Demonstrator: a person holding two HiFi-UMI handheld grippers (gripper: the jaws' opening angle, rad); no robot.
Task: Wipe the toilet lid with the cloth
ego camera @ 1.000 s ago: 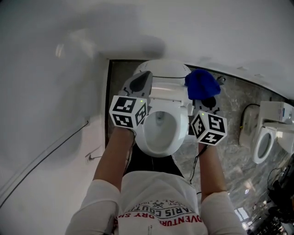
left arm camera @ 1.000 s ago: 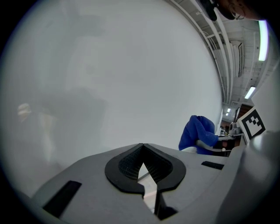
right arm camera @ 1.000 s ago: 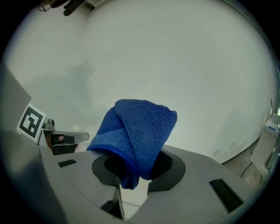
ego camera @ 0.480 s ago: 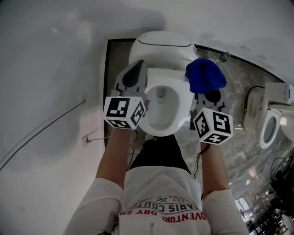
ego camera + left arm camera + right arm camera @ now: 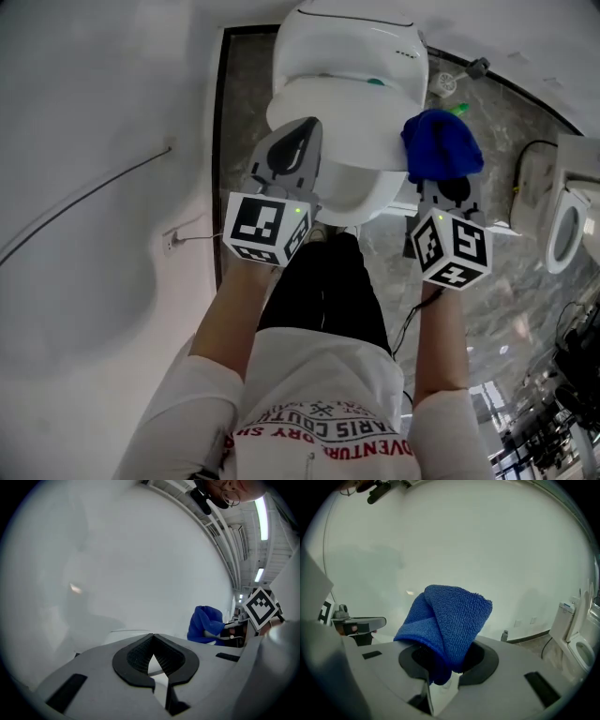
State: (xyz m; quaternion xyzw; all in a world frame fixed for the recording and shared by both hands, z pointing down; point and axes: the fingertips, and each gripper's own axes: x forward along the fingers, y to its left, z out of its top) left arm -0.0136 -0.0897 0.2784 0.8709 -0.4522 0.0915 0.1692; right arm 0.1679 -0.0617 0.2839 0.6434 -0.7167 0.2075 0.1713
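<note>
The white toilet (image 5: 349,52) stands at the top of the head view, and its lid (image 5: 328,108) looks lowered over most of the bowl. My left gripper (image 5: 302,127) hangs over the toilet's left side, shut with nothing in it; in the left gripper view its pads (image 5: 152,637) meet at the tips. My right gripper (image 5: 442,178) is off the toilet's right side, shut on a bunched blue cloth (image 5: 441,145). The cloth (image 5: 450,616) stands up out of the jaws and hides their tips. It also shows as a blue cloth (image 5: 204,623) in the left gripper view.
A white wall with a thin cable (image 5: 84,202) fills the left. Grey marbled floor (image 5: 506,281) lies to the right, with a second toilet (image 5: 565,220) at the right edge. A pipe fitting (image 5: 478,66) sits by the wall behind the toilet. The person's legs stand just in front of the bowl.
The toilet has slid up the head view and the open bowl seen earlier is now mostly covered. Both grippers kept their places beside it, the right one still on the cloth.
</note>
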